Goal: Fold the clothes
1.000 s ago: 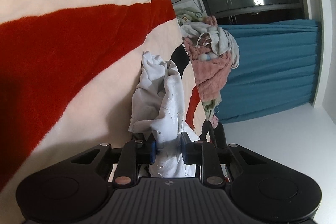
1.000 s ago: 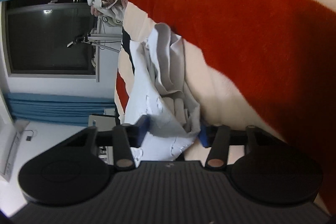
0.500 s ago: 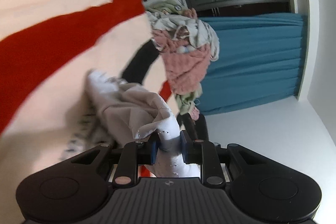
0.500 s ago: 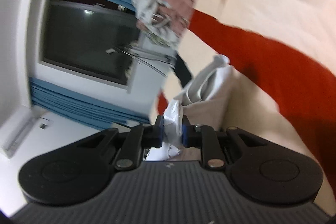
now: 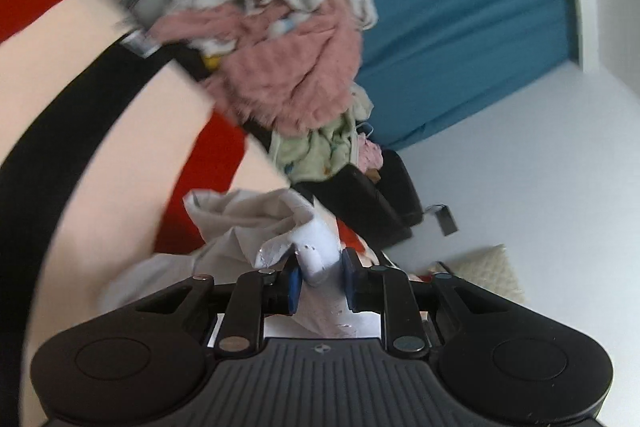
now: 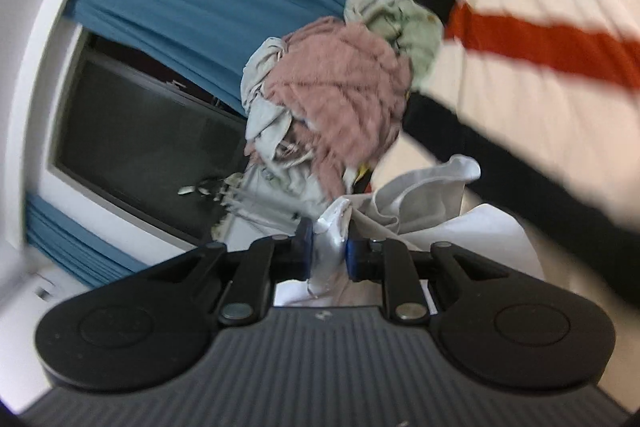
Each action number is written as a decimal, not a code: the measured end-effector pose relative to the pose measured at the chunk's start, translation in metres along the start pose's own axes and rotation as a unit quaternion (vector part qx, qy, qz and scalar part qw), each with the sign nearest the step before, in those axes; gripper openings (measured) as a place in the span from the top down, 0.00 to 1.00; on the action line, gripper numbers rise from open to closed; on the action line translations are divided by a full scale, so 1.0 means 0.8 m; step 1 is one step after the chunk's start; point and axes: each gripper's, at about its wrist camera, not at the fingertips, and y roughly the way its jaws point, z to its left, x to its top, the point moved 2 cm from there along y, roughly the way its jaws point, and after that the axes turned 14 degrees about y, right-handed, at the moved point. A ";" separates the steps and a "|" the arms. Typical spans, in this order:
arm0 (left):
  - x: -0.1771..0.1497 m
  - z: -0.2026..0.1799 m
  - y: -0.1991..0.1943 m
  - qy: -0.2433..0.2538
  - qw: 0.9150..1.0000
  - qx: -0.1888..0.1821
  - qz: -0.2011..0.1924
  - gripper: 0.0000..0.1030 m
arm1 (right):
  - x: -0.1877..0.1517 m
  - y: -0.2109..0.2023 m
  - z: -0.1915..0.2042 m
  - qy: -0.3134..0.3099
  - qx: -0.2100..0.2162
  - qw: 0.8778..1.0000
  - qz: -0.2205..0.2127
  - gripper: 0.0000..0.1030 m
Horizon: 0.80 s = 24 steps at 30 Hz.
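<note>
A white garment (image 5: 256,227) hangs bunched between both grippers, above the striped cream, red and black blanket (image 5: 120,131). My left gripper (image 5: 319,281) is shut on one edge of the garment, which pokes up between its blue pads. My right gripper (image 6: 327,253) is shut on another edge of the same white garment (image 6: 424,195). Both views are tilted and blurred by motion.
A pile of clothes, with a pink fuzzy piece (image 5: 296,67) and a pale green piece (image 5: 320,151), lies at the blanket's far end; it also shows in the right wrist view (image 6: 344,83). Blue curtains (image 5: 460,19) and a dark window (image 6: 140,147) stand behind.
The right gripper has closed on the white garment. Both grippers have lifted it off the blanket and swung toward the clothes pile and curtains.
</note>
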 end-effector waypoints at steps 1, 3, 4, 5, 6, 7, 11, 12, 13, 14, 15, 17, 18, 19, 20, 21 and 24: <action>0.006 -0.009 0.020 0.009 1.000 -0.016 -0.015 0.79 | 0.019 0.007 0.006 -0.019 0.007 1.000 -0.012 0.81; 0.015 -0.022 0.057 0.020 0.998 -0.049 -0.041 0.79 | 0.047 0.014 0.013 -0.060 0.021 0.997 -0.041 0.82; 0.012 -0.022 0.073 0.025 0.997 -0.058 -0.046 0.79 | 0.055 0.017 0.010 -0.079 0.025 0.995 -0.053 0.82; 0.007 -0.022 0.090 0.033 0.996 -0.065 -0.049 0.79 | 0.063 0.021 0.007 -0.097 0.029 0.993 -0.066 0.82; -0.001 -0.019 0.105 0.051 0.996 -0.061 -0.048 0.79 | 0.068 0.024 -0.003 -0.107 0.028 0.991 -0.075 0.82; -0.013 -0.013 0.118 0.068 0.995 -0.052 -0.040 0.79 | 0.071 0.027 -0.018 -0.110 0.024 0.990 -0.082 0.85; -0.081 0.051 0.147 0.085 0.996 -0.014 0.028 0.80 | 0.052 0.037 -0.104 -0.102 -0.042 0.992 -0.063 0.93; -0.096 0.067 0.148 0.083 0.996 -0.003 0.039 0.81 | 0.042 0.038 -0.124 -0.103 -0.060 0.992 -0.051 0.93; -0.109 0.082 0.146 0.081 0.996 0.007 0.048 0.81 | 0.031 0.038 -0.142 -0.104 -0.079 0.991 -0.037 0.93; -0.123 0.097 0.145 0.078 0.995 0.018 0.056 0.81 | 0.020 0.038 -0.159 -0.102 -0.096 0.990 -0.020 0.93; -0.130 0.108 0.140 0.076 0.995 0.021 0.063 0.80 | 0.010 0.035 -0.170 -0.102 -0.108 0.989 -0.008 0.93; -0.134 0.114 0.131 0.077 0.993 0.029 0.081 0.77 | -0.010 0.025 -0.179 -0.109 -0.126 0.986 0.007 0.93; -0.132 0.114 0.127 0.085 0.992 0.036 0.085 0.76 | -0.022 0.019 -0.177 -0.120 -0.133 0.984 0.013 0.93; -0.129 0.109 0.121 0.099 0.990 0.044 0.085 0.76 | -0.030 0.011 -0.169 -0.133 -0.137 0.981 0.016 0.93; -0.125 0.102 0.114 0.115 0.988 0.053 0.084 0.73 | -0.037 0.004 -0.157 -0.150 -0.137 0.979 0.018 0.93; -0.121 0.093 0.106 0.130 0.986 0.055 0.086 0.67 | -0.044 -0.004 -0.145 -0.166 -0.137 0.976 0.020 0.93; -0.113 0.055 0.065 0.177 0.978 0.058 0.089 0.56 | -0.063 -0.029 -0.100 -0.219 -0.134 0.966 0.020 0.93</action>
